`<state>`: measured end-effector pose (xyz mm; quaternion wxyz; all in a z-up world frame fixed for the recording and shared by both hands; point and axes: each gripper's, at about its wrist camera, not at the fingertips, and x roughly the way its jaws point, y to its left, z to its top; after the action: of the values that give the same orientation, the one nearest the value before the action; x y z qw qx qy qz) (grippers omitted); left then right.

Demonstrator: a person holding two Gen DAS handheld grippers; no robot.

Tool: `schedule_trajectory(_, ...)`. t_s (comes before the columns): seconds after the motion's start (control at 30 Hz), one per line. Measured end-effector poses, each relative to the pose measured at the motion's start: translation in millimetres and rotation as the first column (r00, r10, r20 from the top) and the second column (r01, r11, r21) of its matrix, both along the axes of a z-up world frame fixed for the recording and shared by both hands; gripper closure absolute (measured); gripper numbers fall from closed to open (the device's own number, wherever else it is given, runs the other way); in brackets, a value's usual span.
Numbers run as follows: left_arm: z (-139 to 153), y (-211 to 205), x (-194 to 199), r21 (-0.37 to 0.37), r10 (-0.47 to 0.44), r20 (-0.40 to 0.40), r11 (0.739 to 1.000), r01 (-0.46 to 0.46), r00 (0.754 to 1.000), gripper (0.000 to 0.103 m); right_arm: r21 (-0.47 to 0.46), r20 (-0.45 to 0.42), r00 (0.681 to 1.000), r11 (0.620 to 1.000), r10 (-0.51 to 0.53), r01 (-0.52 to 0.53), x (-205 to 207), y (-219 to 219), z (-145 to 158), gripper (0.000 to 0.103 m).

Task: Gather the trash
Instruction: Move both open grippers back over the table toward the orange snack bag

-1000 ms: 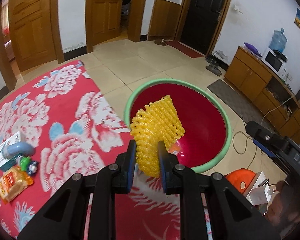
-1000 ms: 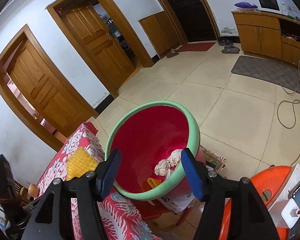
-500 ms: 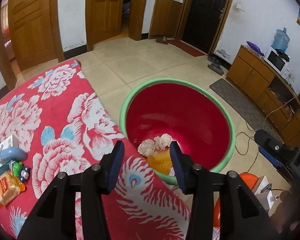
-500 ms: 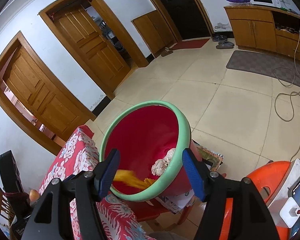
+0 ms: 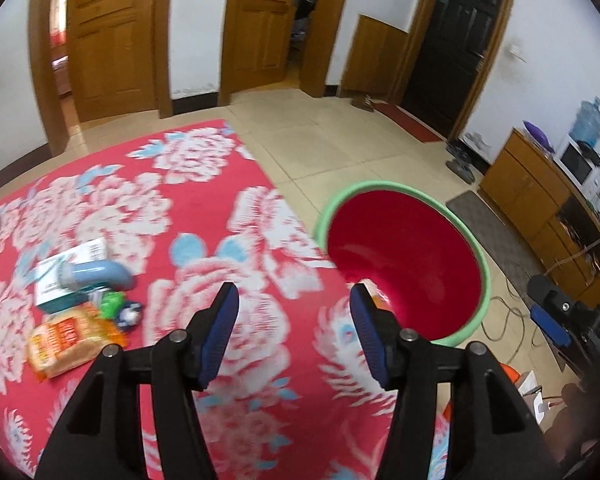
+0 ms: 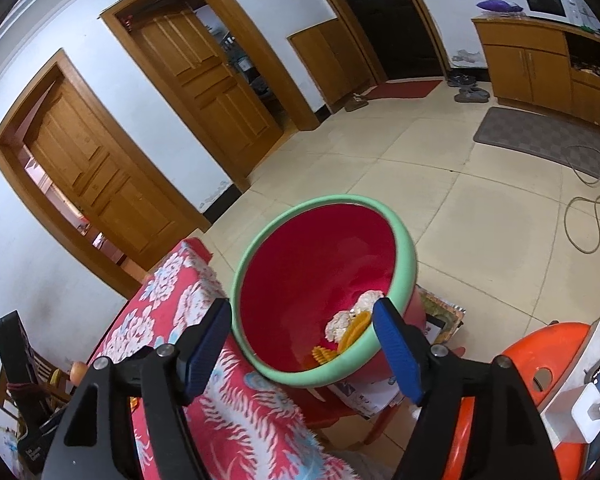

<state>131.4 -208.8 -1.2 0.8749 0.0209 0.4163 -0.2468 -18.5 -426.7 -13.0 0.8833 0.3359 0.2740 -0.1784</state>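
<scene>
A red bin with a green rim (image 5: 452, 208) (image 6: 406, 256) stands beside the table with the red flowered cloth (image 5: 204, 208). In the right wrist view the yellow foam net (image 6: 350, 334) and white crumpled paper (image 6: 340, 320) lie at its bottom. My left gripper (image 5: 294, 330) is open and empty above the cloth, left of the bin. My right gripper (image 6: 300, 352) is open and empty, near the bin's near rim. On the cloth at the left lie an orange snack packet (image 5: 66, 338), a white box (image 5: 66, 270), a blue tube-shaped object (image 5: 94, 274) and a small green item (image 5: 114, 304).
An orange stool (image 6: 548, 364) with a white charger and phone stands right of the bin. Papers (image 6: 440, 320) lie under the bin. Cables (image 6: 584, 216) run over the tiled floor. Wooden cabinets (image 5: 540, 196) line the right wall. Wooden doors (image 5: 108, 32) stand at the back.
My left gripper opened and let go of the yellow foam net, which fell into the bin. The left gripper then swung left over the cloth. The right gripper barely moved.
</scene>
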Motion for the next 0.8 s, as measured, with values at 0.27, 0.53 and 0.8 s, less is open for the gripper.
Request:
schedule_trajectory(0.27,3,55,10,0.017,0.101,0.016,0.995,-0.102,0.995,0.045,-0.013,0.004,0.998,0.998,0.061,-0.061,5,19,6,0.026)
schedule_trajectory(0.53,-5,113,23,0.059,0.219,0.034,0.974,-0.221,0.975,0.045,-0.02,-0.007,0.995,0.995,0.098,-0.098,8,32,6,0.025)
schedule_trajectory(0.8,-22,169,46,0.066,0.382,0.002,0.922,-0.381,0.924,0.045,-0.023,-0.02,0.993,0.993,0.114,-0.114,12,39,4,0.025)
